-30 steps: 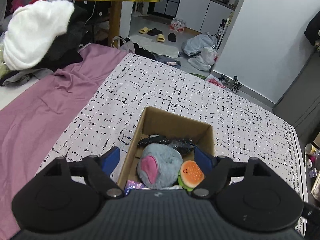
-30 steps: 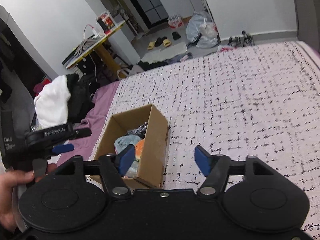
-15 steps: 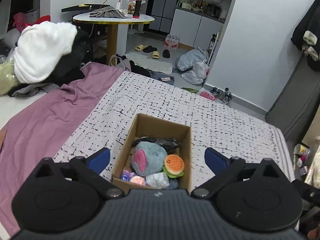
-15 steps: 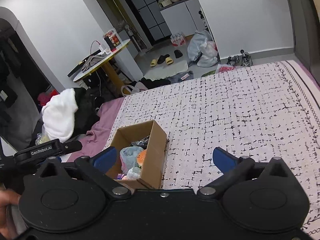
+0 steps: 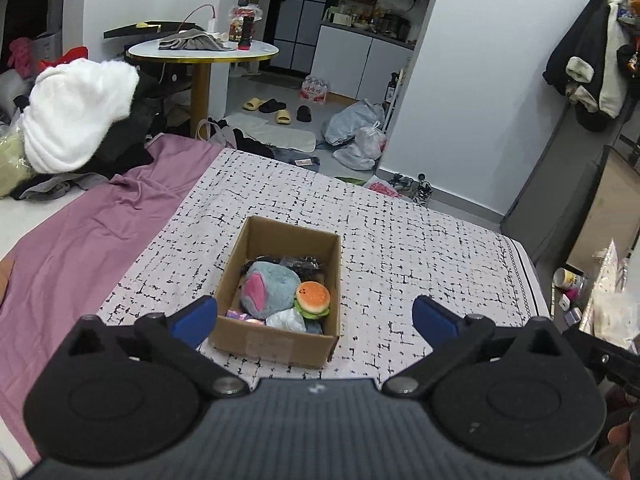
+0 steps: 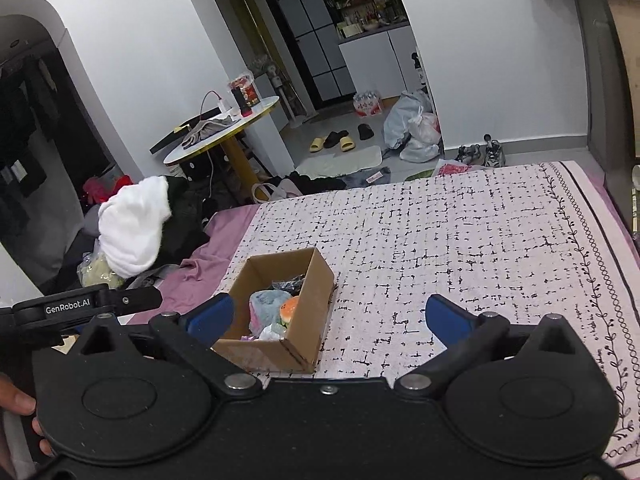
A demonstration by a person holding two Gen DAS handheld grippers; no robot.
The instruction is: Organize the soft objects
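Hand-held grippers (image 5: 316,316) withdrawn, box (image 5: 276,342) (plush toys (image 5: 270,288))

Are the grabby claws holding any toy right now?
No. The left gripper and right gripper are both open and empty; the toys sit in the cardboard box.
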